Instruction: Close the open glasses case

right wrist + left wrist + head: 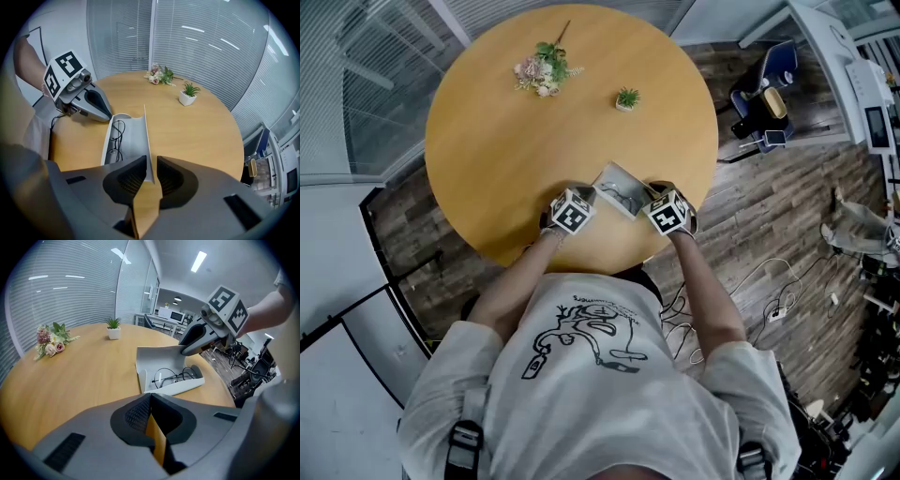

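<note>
An open grey glasses case lies near the front edge of the round wooden table, with thin-framed glasses in its tray. In the right gripper view the case's lid stands upright, its end edge in the gap between the jaws of my right gripper. The pads stand apart and do not press on it. My left gripper hovers just short of the case's other end, fingertips together, holding nothing. The right gripper also shows in the left gripper view, at the lid's far side.
A small bouquet and a tiny potted plant sit at the far side of the table. The table's rim runs just under both hands. A blue chair and floor cables lie to the right.
</note>
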